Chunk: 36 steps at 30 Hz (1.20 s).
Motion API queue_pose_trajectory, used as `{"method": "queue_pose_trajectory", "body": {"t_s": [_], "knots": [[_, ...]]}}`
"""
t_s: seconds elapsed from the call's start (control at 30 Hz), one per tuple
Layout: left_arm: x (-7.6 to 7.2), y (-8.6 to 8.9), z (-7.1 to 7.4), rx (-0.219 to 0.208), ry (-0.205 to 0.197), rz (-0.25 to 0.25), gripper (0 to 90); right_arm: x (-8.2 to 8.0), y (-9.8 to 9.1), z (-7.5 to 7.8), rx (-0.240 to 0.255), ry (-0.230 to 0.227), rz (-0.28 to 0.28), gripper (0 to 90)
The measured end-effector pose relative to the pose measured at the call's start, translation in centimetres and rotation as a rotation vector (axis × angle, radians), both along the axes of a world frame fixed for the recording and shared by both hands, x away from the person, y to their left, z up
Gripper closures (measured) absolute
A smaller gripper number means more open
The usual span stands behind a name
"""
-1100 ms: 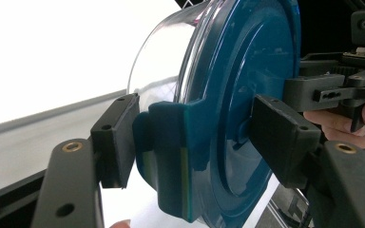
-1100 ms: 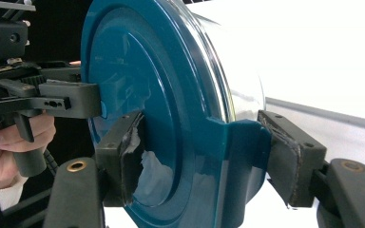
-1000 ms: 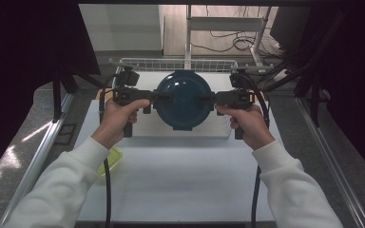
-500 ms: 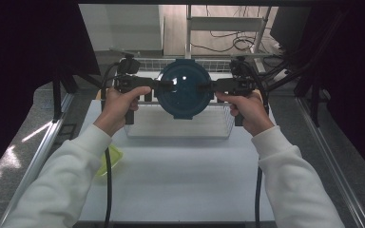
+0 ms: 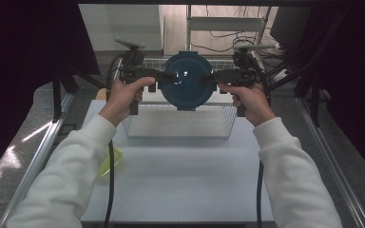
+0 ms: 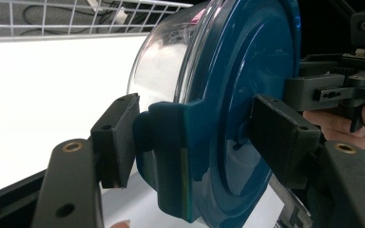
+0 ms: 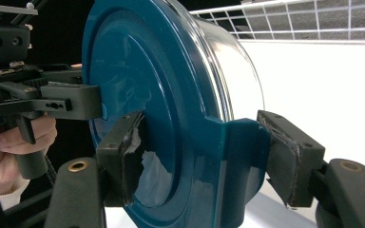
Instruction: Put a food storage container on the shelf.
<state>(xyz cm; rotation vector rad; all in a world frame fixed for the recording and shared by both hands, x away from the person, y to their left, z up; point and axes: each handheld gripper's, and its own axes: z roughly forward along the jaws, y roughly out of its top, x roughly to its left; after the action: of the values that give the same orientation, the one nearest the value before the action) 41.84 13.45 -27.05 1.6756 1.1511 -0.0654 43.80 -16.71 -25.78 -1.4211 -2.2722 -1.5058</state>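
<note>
Teal-lidded glass container [image 5: 187,80] hangs above the wire basket [image 5: 180,124] in the high view; we hold it between left gripper [image 5: 164,76] and right gripper [image 5: 209,77]. In the left gripper view, our pads [image 6: 116,137] clamp its lid tab. The right gripper view shows the same clamping on the opposite tab.
</note>
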Motion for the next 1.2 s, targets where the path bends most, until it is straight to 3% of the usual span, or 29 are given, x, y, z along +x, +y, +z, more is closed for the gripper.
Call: {"method": "queue_pose_trajectory", "body": {"t_s": [0.33,0.63,0.97,1.2], "knots": [[2.3,0.5,0.1,-0.004,-0.013,0.008,35.6,2.3,0.5,0.3,0.017,0.014,-0.007,35.1],[4.4,0.7,-1.6,-0.011,0.031,-0.001,35.5,4.2,0.6,-1.1,0.007,0.057,-0.021,35.1],[5.7,0.3,-3.0,-0.027,0.073,0.010,35.4,5.6,0.4,-2.5,0.004,0.098,-0.040,34.5],[6.5,0.5,-3.5,-0.055,0.091,0.028,35.5,6.4,0.3,-3.0,0.035,0.124,-0.059,34.6]]}}
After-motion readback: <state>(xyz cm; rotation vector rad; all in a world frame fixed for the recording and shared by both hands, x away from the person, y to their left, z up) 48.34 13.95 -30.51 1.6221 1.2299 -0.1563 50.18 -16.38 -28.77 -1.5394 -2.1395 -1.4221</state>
